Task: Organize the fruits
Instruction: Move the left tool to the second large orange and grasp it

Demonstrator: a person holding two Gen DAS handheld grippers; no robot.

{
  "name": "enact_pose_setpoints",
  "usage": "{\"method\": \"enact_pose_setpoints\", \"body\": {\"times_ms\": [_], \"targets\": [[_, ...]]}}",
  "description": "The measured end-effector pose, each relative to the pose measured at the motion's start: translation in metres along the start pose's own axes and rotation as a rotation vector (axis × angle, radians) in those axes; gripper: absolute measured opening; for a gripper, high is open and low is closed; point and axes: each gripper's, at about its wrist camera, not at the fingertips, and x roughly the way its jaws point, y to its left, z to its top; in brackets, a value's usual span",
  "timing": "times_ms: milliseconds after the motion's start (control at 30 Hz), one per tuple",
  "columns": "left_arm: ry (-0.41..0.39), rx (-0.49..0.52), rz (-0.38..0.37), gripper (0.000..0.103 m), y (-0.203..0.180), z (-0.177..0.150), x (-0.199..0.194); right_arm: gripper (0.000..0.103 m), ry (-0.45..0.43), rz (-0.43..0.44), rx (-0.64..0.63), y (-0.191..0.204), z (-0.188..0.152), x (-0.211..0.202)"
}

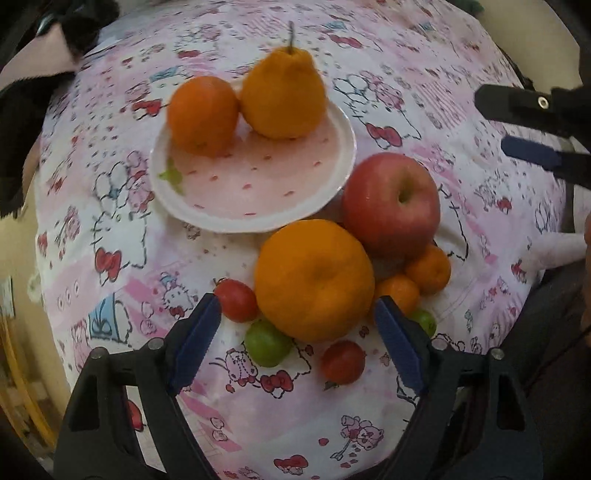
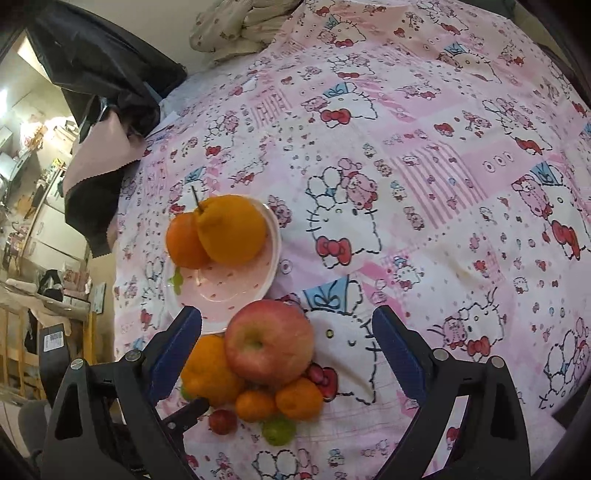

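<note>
A pink plate (image 1: 258,184) (image 2: 236,288) holds a round orange (image 1: 202,114) (image 2: 183,240) and a knobbed, stemmed orange (image 1: 282,96) (image 2: 231,229). On the cloth beside it lie a big orange (image 1: 314,278) (image 2: 208,373), a red apple (image 1: 391,203) (image 2: 269,341), two small mandarins (image 1: 428,269) (image 2: 299,398), red cherry tomatoes (image 1: 236,300) (image 2: 222,421) and green grapes (image 1: 267,343) (image 2: 279,430). My left gripper (image 1: 297,343) is open, its fingers either side of the big orange. My right gripper (image 2: 288,350) is open over the apple; it also shows in the left wrist view (image 1: 517,125).
A pink cartoon-print cloth (image 2: 406,184) covers the surface. Dark and pink fabric (image 2: 103,155) lies at its far left edge, and a folded patterned cloth (image 2: 236,29) at the back. Shelves and room clutter (image 2: 37,221) stand off to the left.
</note>
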Motion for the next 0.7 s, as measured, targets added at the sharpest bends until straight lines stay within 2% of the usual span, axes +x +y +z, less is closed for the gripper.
{"method": "enact_pose_setpoints", "body": {"times_ms": [100,233,433,567,700], "targets": [[0.033,0.065,-0.001,0.083,-0.008,0.004,0.009,0.096,0.005,0.007,-0.006,0.001,-0.001,0.0],[0.085,0.072,0.007,0.083,-0.008,0.005,0.025,0.096,0.01,0.003,-0.022,0.002,0.0,0.002],[0.073,0.129,0.018,0.084,-0.018,0.014,0.035,0.096,0.027,0.012,-0.032,0.004,-0.002,0.005],[0.081,0.111,-0.009,0.084,-0.015,0.021,0.041,0.096,0.031,0.009,-0.037,0.006,-0.001,0.007],[0.078,0.099,-0.041,0.078,-0.011,0.021,0.042,0.096,0.033,0.006,-0.04,0.008,-0.001,0.008]]}}
